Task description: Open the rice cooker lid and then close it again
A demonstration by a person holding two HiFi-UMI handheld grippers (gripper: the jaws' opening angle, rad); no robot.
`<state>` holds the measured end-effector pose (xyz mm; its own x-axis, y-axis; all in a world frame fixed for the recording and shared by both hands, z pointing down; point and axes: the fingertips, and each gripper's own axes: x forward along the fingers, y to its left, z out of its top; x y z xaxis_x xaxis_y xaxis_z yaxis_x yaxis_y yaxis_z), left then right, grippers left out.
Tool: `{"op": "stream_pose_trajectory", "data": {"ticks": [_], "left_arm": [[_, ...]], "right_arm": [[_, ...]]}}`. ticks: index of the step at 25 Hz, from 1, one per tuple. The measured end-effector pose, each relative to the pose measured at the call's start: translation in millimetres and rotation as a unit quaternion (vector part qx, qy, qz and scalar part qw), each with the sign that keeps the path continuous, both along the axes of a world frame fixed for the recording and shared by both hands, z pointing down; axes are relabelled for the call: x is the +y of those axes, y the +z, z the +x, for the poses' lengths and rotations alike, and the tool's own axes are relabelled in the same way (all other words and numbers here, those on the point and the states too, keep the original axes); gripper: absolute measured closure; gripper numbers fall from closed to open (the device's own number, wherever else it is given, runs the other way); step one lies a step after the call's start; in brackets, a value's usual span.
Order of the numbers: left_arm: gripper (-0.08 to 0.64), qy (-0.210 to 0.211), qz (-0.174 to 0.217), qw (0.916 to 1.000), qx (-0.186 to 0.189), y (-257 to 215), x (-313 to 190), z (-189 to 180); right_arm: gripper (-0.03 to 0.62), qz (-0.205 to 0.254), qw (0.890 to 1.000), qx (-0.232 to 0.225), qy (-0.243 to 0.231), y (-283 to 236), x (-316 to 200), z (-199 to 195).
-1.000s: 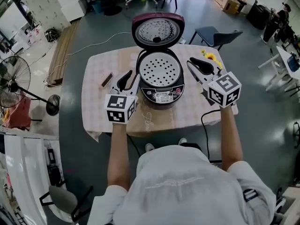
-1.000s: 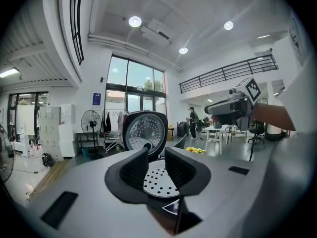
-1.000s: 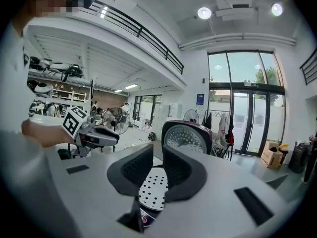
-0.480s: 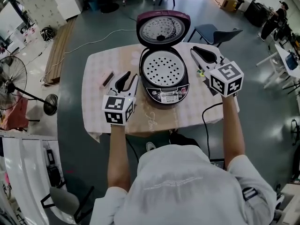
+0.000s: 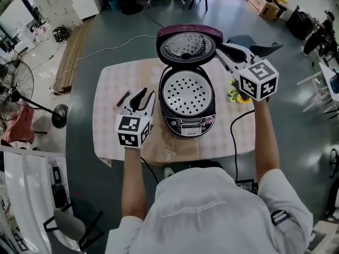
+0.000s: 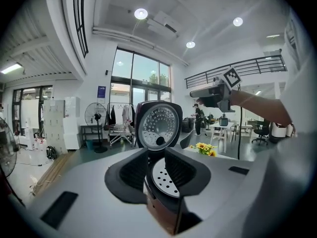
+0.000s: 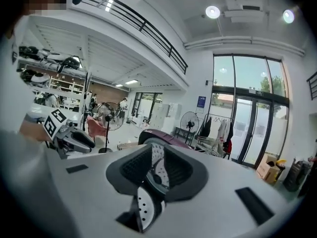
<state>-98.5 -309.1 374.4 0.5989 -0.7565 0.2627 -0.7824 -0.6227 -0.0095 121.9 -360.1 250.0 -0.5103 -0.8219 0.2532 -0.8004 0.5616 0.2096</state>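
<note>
Right of the upright rice cooker lid, the right gripper (jaws just eased apart, empty) should tip that lid's top down gently; the left gripper idles, released.

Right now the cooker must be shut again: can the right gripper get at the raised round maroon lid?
Probably yes. The right gripper hovers beside the right edge of the raised round maroon lid, nothing between them; its jaws have just opened a little and are empty.

The dark maroon rice cooker stands mid-table, lid raised open at twelve o'clock, a perforated white tray inside.
</note>
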Motion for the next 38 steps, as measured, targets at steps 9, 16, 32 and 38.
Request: {"op": "stream_pose_trajectory", "data": {"ticks": [9, 16, 32, 38], "left_arm": [[0.449, -0.002, -0.023, 0.9997, 0.000, 18.2, -18.1, 14.2], [0.449, -0.012, -0.044, 0.9990, 0.004, 33.1, -25.8, 16.1], [0.449, -0.035, -0.079, 0.9962, 0.007, 63.6, -28.0, 8.9], [0.449, -0.028, -0.081, 0.9963, 0.009, 62.8, -24.1, 13.0]], "right_arm": [[0.371, 0.020, 0.989, 0.141, -0.042, 9.7, -65.9, 0.0], [0.348, 0.011, 0.976, 0.205, -0.075, 23.0, -102.3, -4.1], [0.368, -0.019, 0.952, 0.234, -0.194, 39.0, -115.5, -29.3], [0.379, -0.016, 0.959, 0.212, -0.189, 36.4, -114.9, -27.4]]}}
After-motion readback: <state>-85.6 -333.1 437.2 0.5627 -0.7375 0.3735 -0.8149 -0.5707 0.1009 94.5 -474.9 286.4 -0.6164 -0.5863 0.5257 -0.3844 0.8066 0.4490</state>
